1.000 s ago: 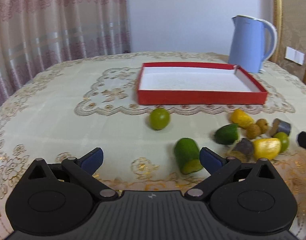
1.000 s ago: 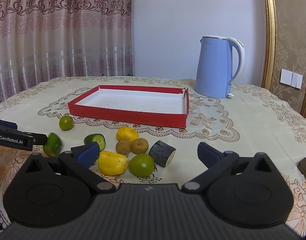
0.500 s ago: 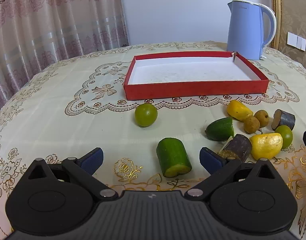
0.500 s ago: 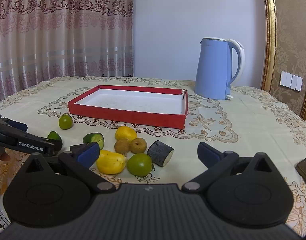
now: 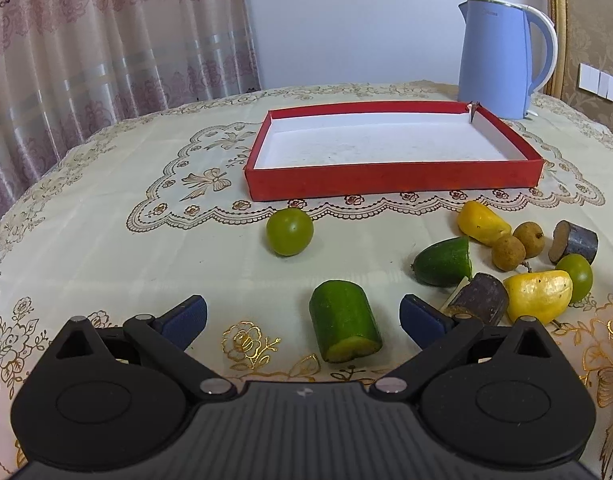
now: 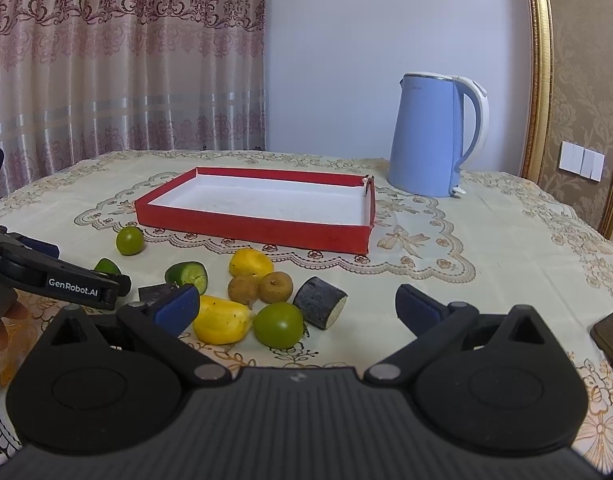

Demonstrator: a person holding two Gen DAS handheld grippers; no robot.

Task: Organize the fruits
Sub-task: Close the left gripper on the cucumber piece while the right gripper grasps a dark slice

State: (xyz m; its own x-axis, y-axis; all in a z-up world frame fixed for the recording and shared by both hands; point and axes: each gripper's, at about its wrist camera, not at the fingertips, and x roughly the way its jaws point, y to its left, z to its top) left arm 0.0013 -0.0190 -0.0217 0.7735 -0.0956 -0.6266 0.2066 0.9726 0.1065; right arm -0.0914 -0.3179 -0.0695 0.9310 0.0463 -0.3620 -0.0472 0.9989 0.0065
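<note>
I see a round table [image 5: 86, 248] under a cream cloth with gold embroidery. On it sits a shallow red tray [image 5: 390, 179], with a blue kettle [image 5: 494, 60] just behind its far right corner. Nearer me, a round green fruit [image 5: 289, 231] lies alone in front of the tray. A cut cucumber chunk [image 5: 344, 320] lies closest. To the right I make out a cluster: a cucumber end [image 5: 442, 262], two yellow pieces [image 5: 482, 223], two brown longans [image 5: 508, 253], two dark cut pieces [image 5: 574, 242], another green fruit [image 5: 574, 276]. A dark phone [image 6: 610, 336] lies at the far right.
</note>
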